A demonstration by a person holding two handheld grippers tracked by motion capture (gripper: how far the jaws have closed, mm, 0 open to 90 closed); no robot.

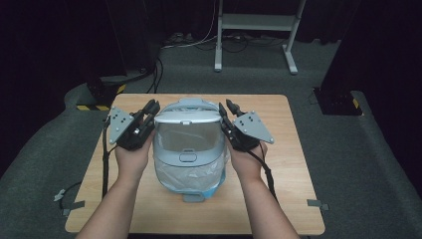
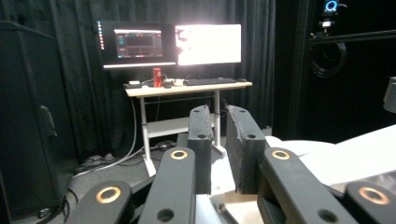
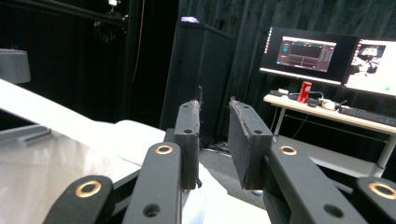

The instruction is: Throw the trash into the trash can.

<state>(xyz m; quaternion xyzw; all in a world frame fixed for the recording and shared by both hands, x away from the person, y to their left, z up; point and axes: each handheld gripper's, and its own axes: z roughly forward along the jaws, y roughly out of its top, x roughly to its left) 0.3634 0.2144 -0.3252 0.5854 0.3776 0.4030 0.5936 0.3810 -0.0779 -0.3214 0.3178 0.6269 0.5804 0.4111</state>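
— So what stood on the table?

— A pale blue-grey bin, about mid-table, lined with a clear plastic bag; its lid tilted up at the far side. Whether anything lay inside the bag was hard to make out.

— And the grippers?

— One on each side, pressed against the bin's walls. The left gripper and the right gripper both pointed away from the person, hands wrapped beneath them. Each pair of jaws stood nearly together, a narrow gap between the pads, nothing between them.

— Anything cut off?

— The bin's near foot sat half under the bag.
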